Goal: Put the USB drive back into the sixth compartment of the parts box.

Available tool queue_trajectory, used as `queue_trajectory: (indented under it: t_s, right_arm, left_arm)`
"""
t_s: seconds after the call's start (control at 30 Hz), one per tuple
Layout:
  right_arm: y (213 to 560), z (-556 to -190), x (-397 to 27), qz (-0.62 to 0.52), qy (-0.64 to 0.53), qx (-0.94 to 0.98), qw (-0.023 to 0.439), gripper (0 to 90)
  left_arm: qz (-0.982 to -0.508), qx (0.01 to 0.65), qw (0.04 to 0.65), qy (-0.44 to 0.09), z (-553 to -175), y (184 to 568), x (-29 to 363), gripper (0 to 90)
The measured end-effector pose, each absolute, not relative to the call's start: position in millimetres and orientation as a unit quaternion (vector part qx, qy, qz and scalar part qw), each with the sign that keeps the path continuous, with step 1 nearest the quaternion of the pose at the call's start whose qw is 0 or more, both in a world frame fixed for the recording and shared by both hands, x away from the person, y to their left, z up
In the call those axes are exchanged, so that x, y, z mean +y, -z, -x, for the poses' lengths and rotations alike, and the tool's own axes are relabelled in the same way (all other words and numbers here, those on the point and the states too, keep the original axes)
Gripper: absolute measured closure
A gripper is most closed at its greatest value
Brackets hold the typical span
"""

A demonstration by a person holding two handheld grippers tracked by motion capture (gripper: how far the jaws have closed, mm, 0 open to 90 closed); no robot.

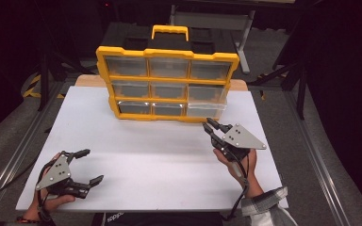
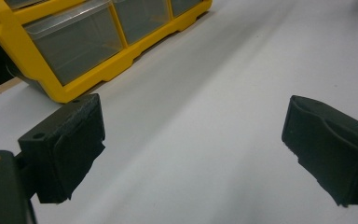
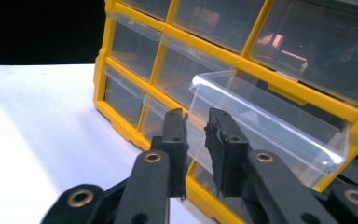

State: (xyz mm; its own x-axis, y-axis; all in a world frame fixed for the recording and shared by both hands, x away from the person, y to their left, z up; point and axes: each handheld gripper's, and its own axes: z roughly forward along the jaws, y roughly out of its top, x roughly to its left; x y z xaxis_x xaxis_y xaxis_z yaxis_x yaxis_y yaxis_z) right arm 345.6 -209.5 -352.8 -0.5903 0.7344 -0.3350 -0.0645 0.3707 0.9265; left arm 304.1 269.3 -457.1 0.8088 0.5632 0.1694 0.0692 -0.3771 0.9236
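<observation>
Nine clear drawers fill the yellow organizer (image 1: 167,82) standing at the far side of our white table (image 1: 146,155). One drawer (image 1: 206,105), at its right, sticks out. Our right gripper (image 1: 210,127) sits just before that drawer, jaws narrowly parted with nothing between them. Our left gripper (image 1: 88,165) rests near the table's front left, jaws wide and empty.

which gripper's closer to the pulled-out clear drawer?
Right. The right gripper sits just in front of the pulled-out drawer at the organizer's bottom right; the left gripper is far off near the table's front-left corner.
</observation>
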Motion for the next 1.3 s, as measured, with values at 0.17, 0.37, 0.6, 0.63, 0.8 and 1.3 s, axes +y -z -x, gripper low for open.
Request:
queue_trajectory:
  t_s: [0.17,0.37,0.6,0.63,0.8,1.3]
  right_arm:
    - [358.6,-343.0,-210.3,-0.229,-0.511,0.733,0.386,72.5]
    - [367.3,-339.9,-212.2,-0.232,-0.511,0.735,0.379,63.4]
    - [379.6,-336.6,-212.7,-0.231,-0.507,0.741,0.376,41.8]
    - [379.6,-336.6,-212.7,-0.231,-0.507,0.741,0.376,41.8]
    - [387.7,-334.1,-214.0,-0.232,-0.505,0.742,0.375,31.2]
    - [413.8,-326.2,-220.1,-0.243,-0.492,0.746,0.377,14.4]
  left_arm:
    - [-0.795,0.199,0.521,-0.236,-304.4,457.2,269.2,6.8]
    - [-0.795,0.199,0.522,-0.237,-304.4,457.5,268.6,6.8]
    - [-0.795,0.200,0.522,-0.236,-304.3,457.5,268.5,6.8]
    - [-0.795,0.200,0.522,-0.236,-304.3,457.5,268.5,6.8]
    - [-0.795,0.200,0.523,-0.234,-304.6,458.0,268.5,6.8]
    - [-0.796,0.198,0.522,-0.234,-306.2,457.9,269.1,6.7]
